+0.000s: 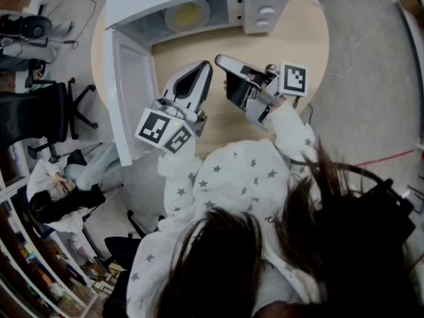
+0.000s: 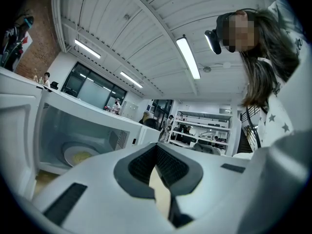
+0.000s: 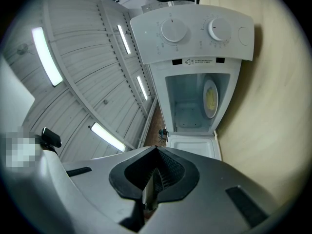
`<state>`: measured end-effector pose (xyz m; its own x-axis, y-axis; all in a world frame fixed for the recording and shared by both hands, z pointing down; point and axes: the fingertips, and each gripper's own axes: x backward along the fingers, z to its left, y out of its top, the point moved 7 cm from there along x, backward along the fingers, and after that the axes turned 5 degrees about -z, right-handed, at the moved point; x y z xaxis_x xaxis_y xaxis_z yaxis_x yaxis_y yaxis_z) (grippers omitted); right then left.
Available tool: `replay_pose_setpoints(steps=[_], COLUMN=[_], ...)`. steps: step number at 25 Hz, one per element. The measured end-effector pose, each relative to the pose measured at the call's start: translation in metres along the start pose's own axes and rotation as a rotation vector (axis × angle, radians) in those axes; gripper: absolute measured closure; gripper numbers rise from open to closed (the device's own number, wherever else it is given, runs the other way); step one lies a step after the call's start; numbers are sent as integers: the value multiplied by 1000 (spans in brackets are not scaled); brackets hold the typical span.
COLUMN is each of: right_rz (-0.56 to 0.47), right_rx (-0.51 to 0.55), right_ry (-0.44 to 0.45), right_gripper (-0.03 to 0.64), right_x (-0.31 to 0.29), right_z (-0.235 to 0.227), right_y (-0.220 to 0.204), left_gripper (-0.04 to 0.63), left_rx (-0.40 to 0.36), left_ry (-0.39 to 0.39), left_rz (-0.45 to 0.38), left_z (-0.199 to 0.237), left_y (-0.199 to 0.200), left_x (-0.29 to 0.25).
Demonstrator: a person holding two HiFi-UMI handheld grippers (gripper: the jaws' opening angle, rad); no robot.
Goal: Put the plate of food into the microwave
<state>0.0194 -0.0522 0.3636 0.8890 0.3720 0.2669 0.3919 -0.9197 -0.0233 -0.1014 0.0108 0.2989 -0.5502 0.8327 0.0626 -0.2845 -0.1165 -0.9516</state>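
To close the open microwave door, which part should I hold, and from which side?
I would hold the door by its free edge, the end nearest you, coming from the left with the left gripper: it stands swung wide open, hinged at the microwave.

A round, pale wooden worktop [image 1: 311, 42] stands on a grey floor [image 1: 371, 91], which a thin red line [image 1: 387, 156] crosses at the right. A black swivel office chair [image 1: 43, 114] stands off the worktop's left edge. Overhead, long white tube lights [image 2: 187, 57] run along a ribbed white ceiling [image 2: 122, 28], which meets a red brick wall [image 2: 41, 48].
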Motion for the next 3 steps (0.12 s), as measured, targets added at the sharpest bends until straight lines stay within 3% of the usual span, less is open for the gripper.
replay_pose_setpoints(steps=[3], right_rz=[-2], right_rx=[-1], right_ry=[3], right_gripper=[611], right_x=[2], right_z=[1], right_y=[-1], left_gripper=[594], left_rx=[-1], left_ry=[-1], left_rz=[3], left_z=[-2], left_y=[0], left_x=[0])
